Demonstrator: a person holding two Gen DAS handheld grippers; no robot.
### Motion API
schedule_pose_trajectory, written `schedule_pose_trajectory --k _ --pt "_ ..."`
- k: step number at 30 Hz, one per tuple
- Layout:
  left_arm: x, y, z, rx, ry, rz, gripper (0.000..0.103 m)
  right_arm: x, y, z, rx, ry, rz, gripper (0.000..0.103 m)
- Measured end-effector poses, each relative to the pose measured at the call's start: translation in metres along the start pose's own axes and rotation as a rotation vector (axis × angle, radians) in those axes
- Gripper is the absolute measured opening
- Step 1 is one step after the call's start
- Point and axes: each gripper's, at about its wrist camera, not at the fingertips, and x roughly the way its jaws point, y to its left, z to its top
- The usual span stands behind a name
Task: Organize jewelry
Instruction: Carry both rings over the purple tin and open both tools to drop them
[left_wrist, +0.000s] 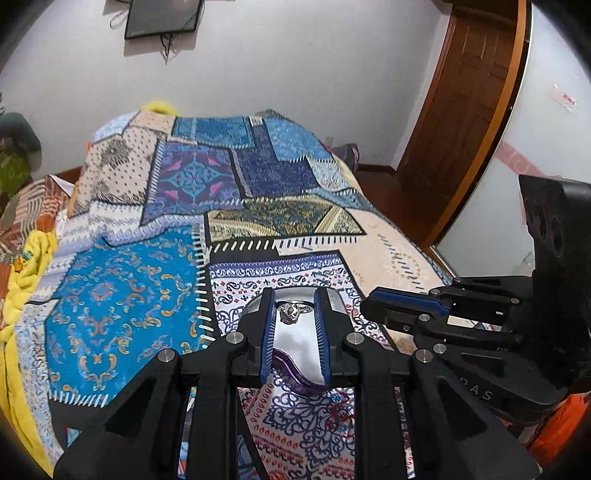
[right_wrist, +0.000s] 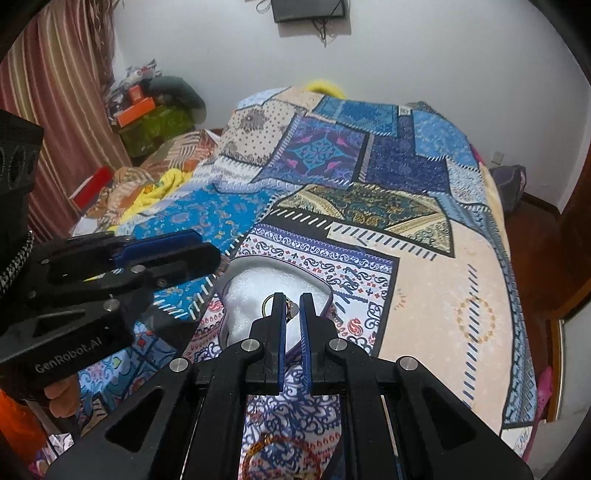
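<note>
The right gripper (right_wrist: 291, 308), nearly closed, pinches a tiny, light, slippery gold ring (right_wrist: 268, 303) by its band, while the left gripper (left_wrist: 294, 308) stands apart around a silver ring (left_wrist: 291, 312).

patchwork bedspread (left_wrist: 229, 192), white wall (left_wrist: 295, 66), wooden door (left_wrist: 469, 103), striped curtain (right_wrist: 62, 92).

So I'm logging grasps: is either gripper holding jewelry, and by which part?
The left gripper brackets a silver ring; contact cannot be told. The right gripper has a gold ring against its left finger; a firm hold cannot be told.
</note>
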Motion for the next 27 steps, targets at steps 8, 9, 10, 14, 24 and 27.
schedule_pose_trajectory --k 8,9,10,14,24,27 --pt "0.028 0.012 -0.003 -0.015 0.062 -0.001 0.02 0.027 -0.003 0.0 -0.013 0.078 0.018 0.006" --pt "0.029 0.013 -0.003 -0.013 0.063 -0.001 0.02 0.029 -0.004 0.0 -0.015 0.083 0.018 0.006" --pt "0.03 0.013 -0.003 -0.012 0.064 -0.002 0.02 0.031 -0.004 0.0 -0.018 0.088 0.017 0.006" --pt "0.033 0.014 -0.003 -0.01 0.07 -0.005 0.02 0.037 -0.004 0.0 -0.024 0.103 0.027 0.006" --pt "0.032 0.014 0.0 0.006 0.071 0.001 0.02 0.041 0.0 0.001 -0.055 0.114 0.03 0.007" --pt "0.026 0.014 0.001 0.01 0.061 0.019 0.02 0.041 -0.001 0.001 -0.051 0.114 0.022 0.007"
